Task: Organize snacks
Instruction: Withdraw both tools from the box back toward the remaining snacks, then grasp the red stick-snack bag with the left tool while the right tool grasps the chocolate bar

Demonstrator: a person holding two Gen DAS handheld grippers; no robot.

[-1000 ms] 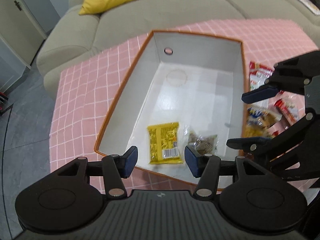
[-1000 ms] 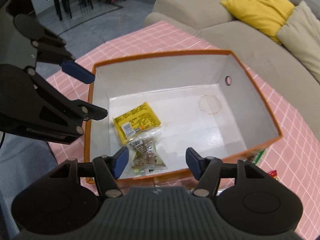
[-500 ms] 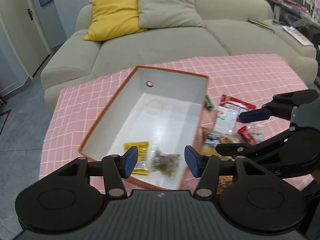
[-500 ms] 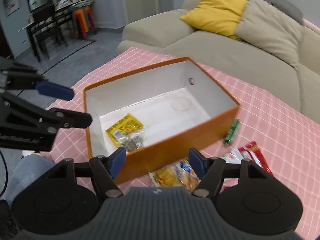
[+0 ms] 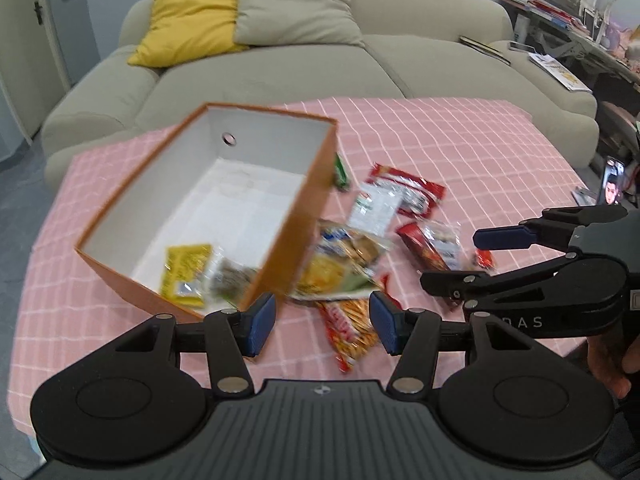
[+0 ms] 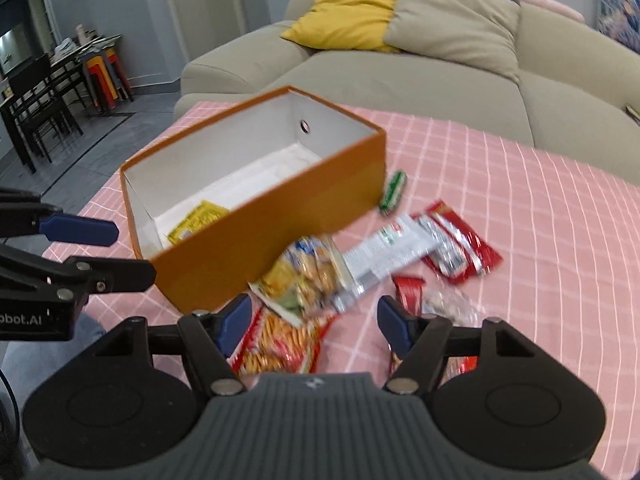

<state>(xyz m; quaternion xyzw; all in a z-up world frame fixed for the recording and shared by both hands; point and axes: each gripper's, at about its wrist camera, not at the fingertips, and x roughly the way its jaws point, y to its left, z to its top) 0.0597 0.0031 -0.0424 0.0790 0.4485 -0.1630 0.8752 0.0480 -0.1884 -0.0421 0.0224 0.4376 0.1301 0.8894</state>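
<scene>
Pink tablecloth (image 5: pixel 460 152) bare beyond snacks (image 5: pixel 340 268); box (image 5: pixel 132 292) left.

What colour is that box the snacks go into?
The box is orange outside and white inside, clearest in the right wrist view.

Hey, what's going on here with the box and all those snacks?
A person holding two grippers is sorting snacks into an orange box on a pink checked tablecloth. A yellow packet and a clear bag lie inside. The left gripper and right gripper are both open and empty, above the snack pile beside the box.
</scene>
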